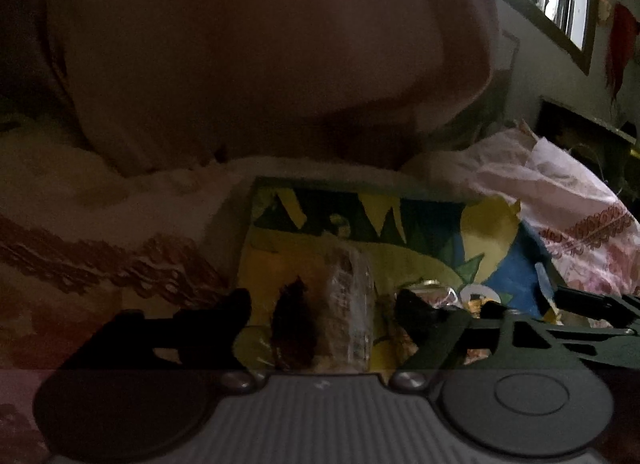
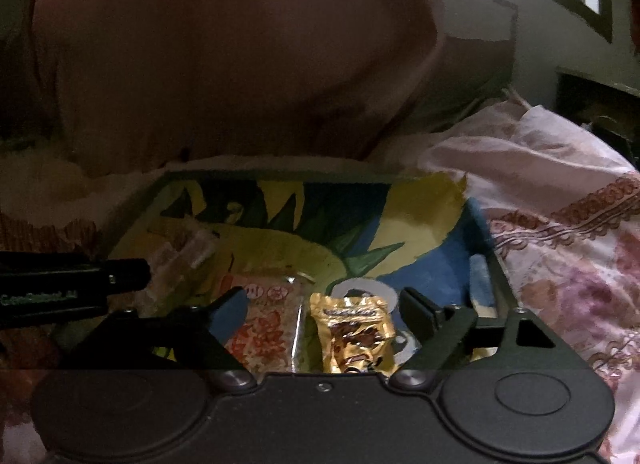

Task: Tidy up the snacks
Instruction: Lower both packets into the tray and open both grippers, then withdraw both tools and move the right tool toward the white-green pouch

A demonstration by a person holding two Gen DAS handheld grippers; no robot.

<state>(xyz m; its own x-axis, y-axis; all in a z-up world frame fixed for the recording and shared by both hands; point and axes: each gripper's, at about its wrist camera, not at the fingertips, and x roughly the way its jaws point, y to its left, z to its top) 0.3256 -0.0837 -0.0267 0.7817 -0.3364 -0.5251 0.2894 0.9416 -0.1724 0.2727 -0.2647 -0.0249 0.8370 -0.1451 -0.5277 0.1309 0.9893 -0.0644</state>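
— Gold foil snack packet (image 2: 352,330) and a pink printed packet (image 2: 266,324) lie in the near part of the painted tray (image 2: 280,178), between the spread jaws of the right gripper (image 2: 326,314).

— And the left gripper (image 1: 324,306)?

— Jaws spread too, pinching nothing; a clear-wrapped snack bar (image 1: 352,296) lies between them, left of the others.

— So three snacks look stowed?

— Probably; whether more remain outside, I cannot tell.

— Obstacles?

— Floral bedding (image 2: 560,264) crowds the tray's right side, a person's pink garment (image 2: 220,56) looms at the far edge, and the light is dim.
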